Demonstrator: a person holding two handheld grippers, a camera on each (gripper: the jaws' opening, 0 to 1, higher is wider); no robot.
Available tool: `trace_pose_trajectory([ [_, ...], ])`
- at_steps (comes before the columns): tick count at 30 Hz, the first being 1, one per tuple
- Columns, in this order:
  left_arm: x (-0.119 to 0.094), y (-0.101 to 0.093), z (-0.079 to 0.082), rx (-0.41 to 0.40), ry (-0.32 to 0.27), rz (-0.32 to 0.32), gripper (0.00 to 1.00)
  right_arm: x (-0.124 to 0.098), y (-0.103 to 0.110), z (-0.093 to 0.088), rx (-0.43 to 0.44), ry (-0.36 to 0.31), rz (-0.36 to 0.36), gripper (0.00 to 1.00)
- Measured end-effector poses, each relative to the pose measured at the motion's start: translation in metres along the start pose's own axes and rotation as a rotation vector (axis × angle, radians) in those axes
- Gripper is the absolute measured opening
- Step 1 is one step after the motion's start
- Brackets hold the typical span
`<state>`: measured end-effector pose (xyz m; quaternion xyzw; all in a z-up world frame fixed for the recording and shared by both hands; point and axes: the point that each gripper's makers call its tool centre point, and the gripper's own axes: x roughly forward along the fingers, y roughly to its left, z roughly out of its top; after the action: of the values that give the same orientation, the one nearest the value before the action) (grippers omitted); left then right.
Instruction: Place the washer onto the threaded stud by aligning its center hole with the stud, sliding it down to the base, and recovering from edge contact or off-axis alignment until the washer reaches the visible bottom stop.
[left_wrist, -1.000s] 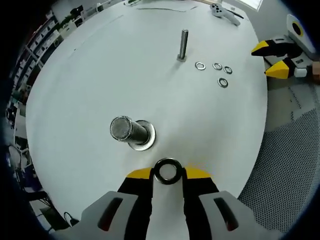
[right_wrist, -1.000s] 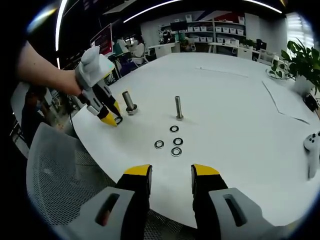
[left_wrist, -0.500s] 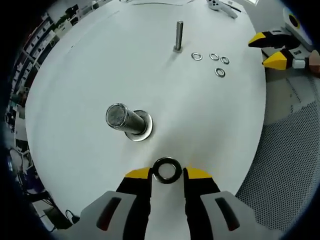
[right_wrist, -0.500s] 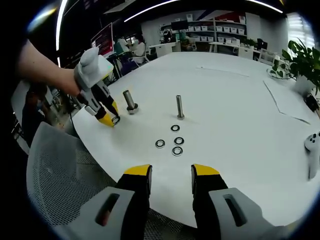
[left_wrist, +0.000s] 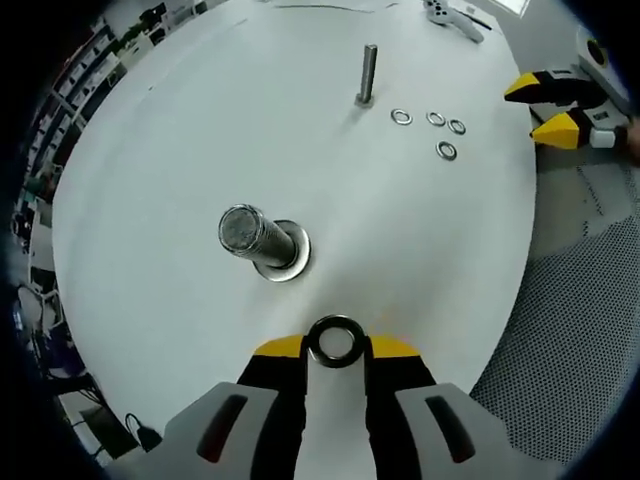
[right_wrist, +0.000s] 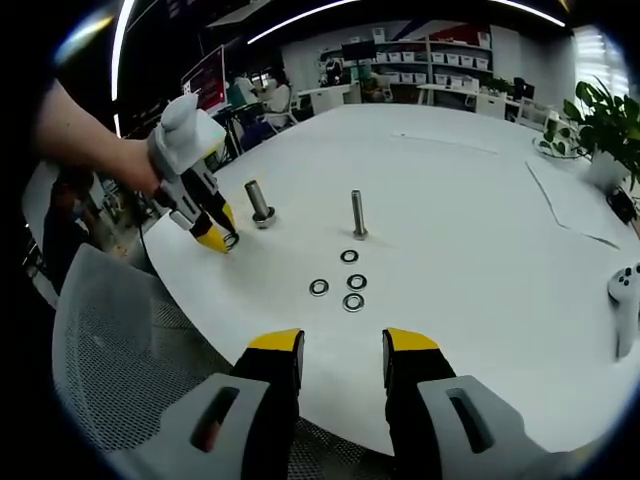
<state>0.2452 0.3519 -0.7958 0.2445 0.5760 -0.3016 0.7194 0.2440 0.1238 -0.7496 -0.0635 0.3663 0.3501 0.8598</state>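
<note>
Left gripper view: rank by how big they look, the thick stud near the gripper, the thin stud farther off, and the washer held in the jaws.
1. Thick stud, largest.
2. Held washer and thin stud: too close to rank. The washer sits nearest the camera, in the left hand-held gripper, which inflates it.

The table (left_wrist: 180, 130) is matt white and smooth. The threaded stud (left_wrist: 255, 238) and its base washer (left_wrist: 292, 262) look like bare steel — dull grey with a soft sheen — while the held washer (left_wrist: 335, 341) is dark, glossy metal. Beyond the table's edge, the chair (right_wrist: 120, 330) has rough grey mesh.
</note>
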Motion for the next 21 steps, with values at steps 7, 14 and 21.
trace_pose_trajectory([
  [7,0.0,0.0,0.001,-0.023,-0.011,0.014,0.19,0.0,0.0,0.0,0.001,0.0,0.002,0.34],
  [14,-0.001,0.001,-0.004,0.046,-0.002,0.019,0.18,0.0,-0.001,0.0,0.002,-0.003,-0.001,0.34],
  [21,-0.01,0.005,0.003,0.066,-0.024,0.019,0.18,0.0,-0.001,0.001,0.002,-0.003,-0.001,0.34],
])
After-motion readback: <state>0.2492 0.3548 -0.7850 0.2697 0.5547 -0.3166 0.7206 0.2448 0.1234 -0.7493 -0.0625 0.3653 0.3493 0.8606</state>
